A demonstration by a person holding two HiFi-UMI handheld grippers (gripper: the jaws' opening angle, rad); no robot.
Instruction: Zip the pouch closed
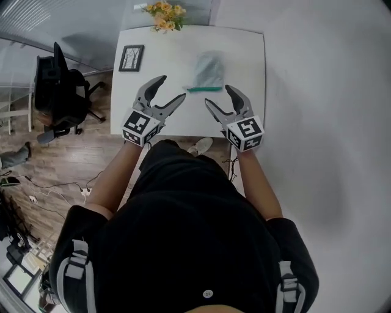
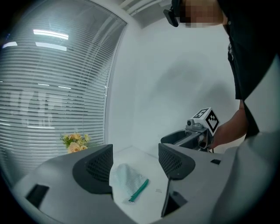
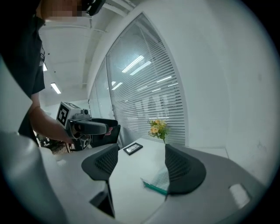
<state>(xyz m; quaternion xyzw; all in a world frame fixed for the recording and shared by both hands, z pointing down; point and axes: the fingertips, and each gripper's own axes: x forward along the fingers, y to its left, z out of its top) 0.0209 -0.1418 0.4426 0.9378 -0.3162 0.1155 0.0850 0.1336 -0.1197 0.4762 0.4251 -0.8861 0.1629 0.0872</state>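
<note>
Pouch (image 1: 208,70), one, on table (image 1: 171,67); left hand-held gripper (image 1: 173,87), right hand-held gripper (image 1: 217,94), both agape

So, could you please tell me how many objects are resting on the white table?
3. The pouch lies right of centre, the picture frame near the left edge, and the flowers stand at the far edge of the table. None seems hidden.

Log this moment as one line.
left tool: open, empty | right tool: open, empty | pale mesh pouch with teal zipper: on white table, not gripped
</note>
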